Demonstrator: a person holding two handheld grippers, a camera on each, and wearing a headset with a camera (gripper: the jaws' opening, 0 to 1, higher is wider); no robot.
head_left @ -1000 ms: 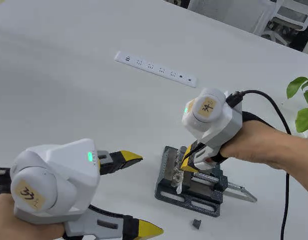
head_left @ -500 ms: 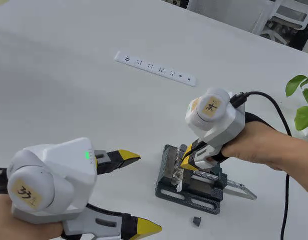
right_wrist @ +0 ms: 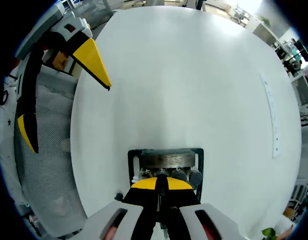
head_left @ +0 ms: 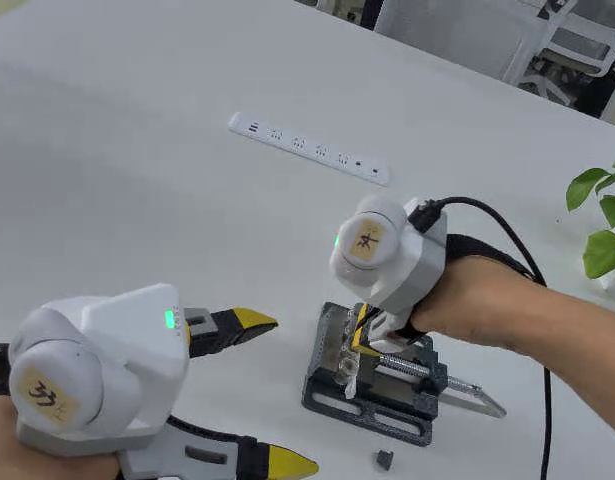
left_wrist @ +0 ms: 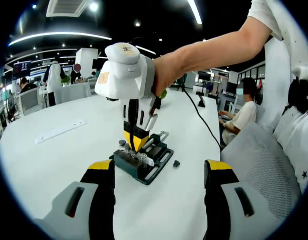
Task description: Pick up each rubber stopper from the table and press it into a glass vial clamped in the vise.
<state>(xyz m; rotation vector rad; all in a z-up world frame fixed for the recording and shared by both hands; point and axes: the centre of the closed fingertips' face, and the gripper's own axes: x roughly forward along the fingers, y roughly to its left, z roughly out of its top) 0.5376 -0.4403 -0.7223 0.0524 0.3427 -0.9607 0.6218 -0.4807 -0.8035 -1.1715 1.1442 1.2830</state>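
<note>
Inside the vise [head_left: 327,385] — glass vials [right_wrist: 189,176], perhaps stoppered, beneath the right gripper [head_left: 357,338]

the table [head_left: 137,200] is white, with a smooth matt top that gives only soft reflections. the left gripper [head_left: 290,393] and the right gripper [head_left: 359,338] both have shells of smooth white plastic with a light sheen, and their jaws are black with yellow tips. a round paper label [head_left: 366,240] is on the right one. the vise [head_left: 387,418] looks like dark grey metal, rather matt, with a lighter brushed jaw plate and a shiny threaded screw [head_left: 412,367]. the vials [head_left: 348,371] in it are clear glossy glass. the small stopper [head_left: 384,460] on the table is dark and matt, like rubber. the power strip [head_left: 309,149] is white plastic, the cable [head_left: 474,201] black and smooth.
</note>
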